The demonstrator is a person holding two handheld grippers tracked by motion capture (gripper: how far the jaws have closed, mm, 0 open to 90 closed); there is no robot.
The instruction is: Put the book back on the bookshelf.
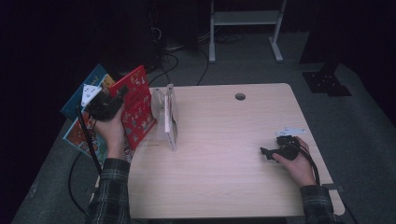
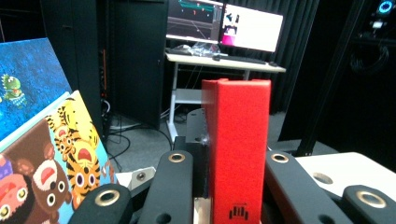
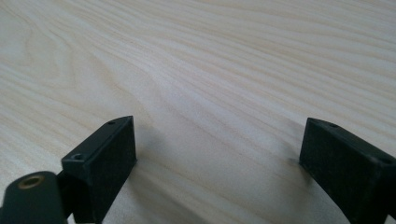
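Off the table's left edge, my left gripper [image 1: 120,97] is shut on a red picture book [image 1: 138,108] and holds it upright. In the left gripper view the book's red spine [image 2: 239,140] stands between the two black jaws of the left gripper [image 2: 229,161], which press on it from both sides. My right gripper [image 1: 271,152] rests on the wooden table [image 1: 224,140] at the right, in the person's hand. Its jaws stand wide apart in the right gripper view, where the right gripper [image 3: 217,154] has only bare table [image 3: 201,70] between them.
A thin white book stands upright in a clear holder [image 1: 170,116] near the table's left edge. More picture books lean left of the red one: a blue one [image 1: 93,81] [image 2: 28,74] and one with tigers and bears [image 2: 60,158]. The table has a cable hole [image 1: 240,96].
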